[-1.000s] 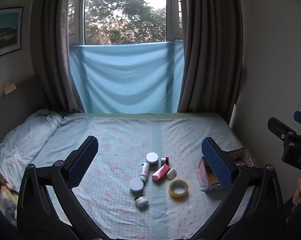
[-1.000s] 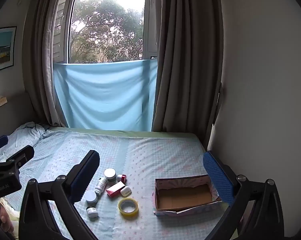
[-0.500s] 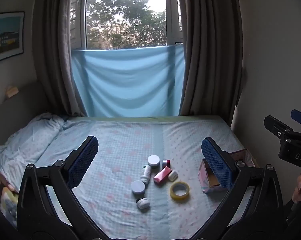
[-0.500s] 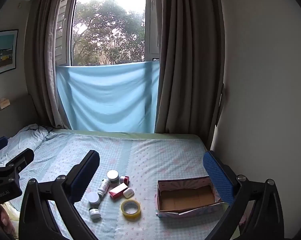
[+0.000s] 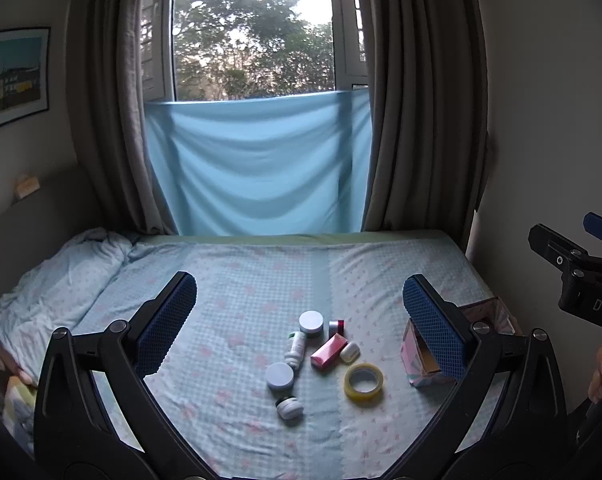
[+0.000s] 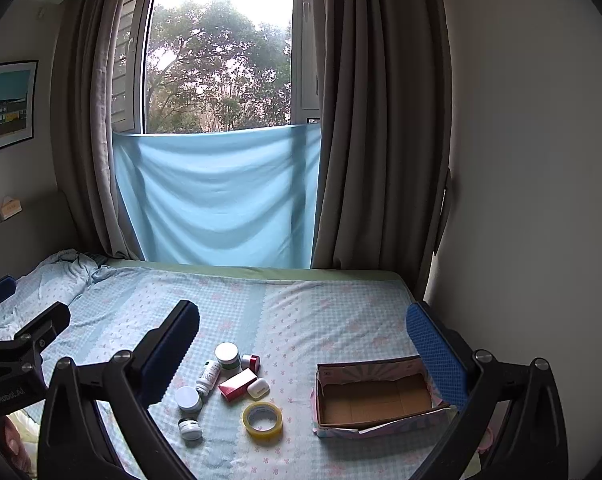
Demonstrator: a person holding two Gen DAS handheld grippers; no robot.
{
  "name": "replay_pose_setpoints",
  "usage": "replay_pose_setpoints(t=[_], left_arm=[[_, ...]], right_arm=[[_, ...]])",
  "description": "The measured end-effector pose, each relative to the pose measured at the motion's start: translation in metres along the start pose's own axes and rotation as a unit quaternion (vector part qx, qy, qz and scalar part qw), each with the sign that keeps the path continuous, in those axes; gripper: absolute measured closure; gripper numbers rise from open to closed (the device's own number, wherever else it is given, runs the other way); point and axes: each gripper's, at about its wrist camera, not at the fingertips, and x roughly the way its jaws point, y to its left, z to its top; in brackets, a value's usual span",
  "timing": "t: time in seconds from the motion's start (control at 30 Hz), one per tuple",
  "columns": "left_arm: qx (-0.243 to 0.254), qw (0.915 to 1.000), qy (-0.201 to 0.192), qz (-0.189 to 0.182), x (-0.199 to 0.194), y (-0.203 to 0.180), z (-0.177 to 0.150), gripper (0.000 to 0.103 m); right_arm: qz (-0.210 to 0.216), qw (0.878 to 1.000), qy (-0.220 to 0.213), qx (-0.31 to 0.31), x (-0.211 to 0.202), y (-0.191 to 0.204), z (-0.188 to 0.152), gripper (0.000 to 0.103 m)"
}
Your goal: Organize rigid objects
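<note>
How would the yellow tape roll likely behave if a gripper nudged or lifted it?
The yellow tape roll lies flat on the bedsheet, so a nudge would probably slide it rather than roll it. Its open ring looks stiff and light, likely easy to pinch across the rim, though stood on edge it could roll.

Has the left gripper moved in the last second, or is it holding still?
Yes. The left gripper has tilted or lifted slightly: the window sits lower in its view than before.
</note>
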Motion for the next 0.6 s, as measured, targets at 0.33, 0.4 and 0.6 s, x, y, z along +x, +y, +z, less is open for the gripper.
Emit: replay_pose_setpoints(t=[0.33, 0.4, 0.6], left_arm=[[-0.009, 0.9999, 0.006, -0.004, 0.005, 0.002, 0.000, 0.001], [-0.011, 0.9999, 0.007, -0.002, 0.008, 0.004, 0.001, 0.001], [-0.014, 0.9999, 0.008, 0.002, 0.012, 0.005, 0.001, 0.001]], right_arm=[[0.001, 1.000, 0.005, -0.004, 0.006, 0.000, 0.002, 0.000], [0.001, 1.000, 0.005, -0.003, 0.007, 0.001, 0.003, 0.000], [0.001, 1.000, 0.003, -0.003, 0.008, 0.002, 0.004, 0.000]])
